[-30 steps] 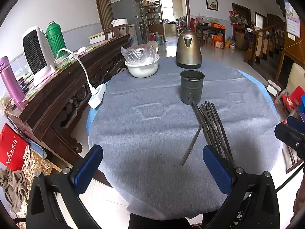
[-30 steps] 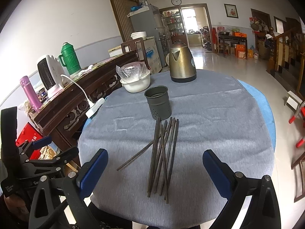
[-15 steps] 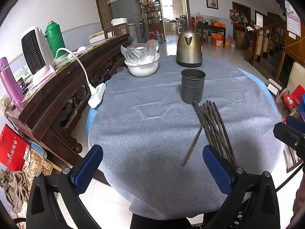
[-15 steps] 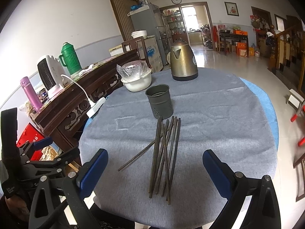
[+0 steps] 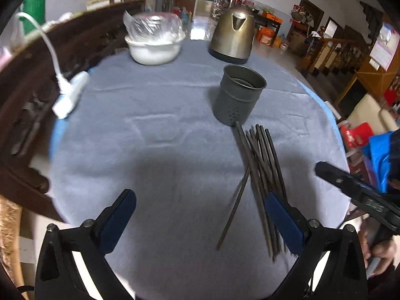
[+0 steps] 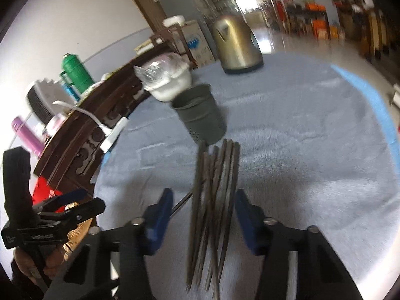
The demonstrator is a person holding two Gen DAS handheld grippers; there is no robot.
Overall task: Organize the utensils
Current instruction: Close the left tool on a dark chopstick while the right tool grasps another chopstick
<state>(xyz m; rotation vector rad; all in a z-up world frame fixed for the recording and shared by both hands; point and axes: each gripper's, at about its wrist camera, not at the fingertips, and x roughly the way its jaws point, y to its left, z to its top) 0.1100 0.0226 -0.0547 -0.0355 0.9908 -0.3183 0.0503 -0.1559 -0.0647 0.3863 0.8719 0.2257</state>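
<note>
A bundle of several dark chopsticks (image 6: 215,175) lies on the grey tablecloth (image 6: 312,150), its far tips just short of a dark metal holder cup (image 6: 202,117) that stands upright. My right gripper (image 6: 203,217) straddles the bundle's near half. Its jaws are closing, with a small gap still showing beside the sticks. In the left wrist view the same chopsticks (image 5: 260,160) lie below the cup (image 5: 237,95), and one stray stick (image 5: 235,205) slants off to the left. My left gripper (image 5: 200,215) hangs open and empty over bare cloth, its right finger just in front of the bundle.
A brass-coloured kettle (image 5: 232,40) and a white bowl covered in plastic (image 5: 155,47) stand at the table's far side. A white power strip (image 5: 70,95) rests at the left edge, by a dark wooden sideboard (image 5: 25,87). A hand (image 6: 37,262) holds the left gripper.
Both grippers have come forward and down toward the table. The right gripper's jaws have narrowed from wide open and now bracket the chopstick bundle.
</note>
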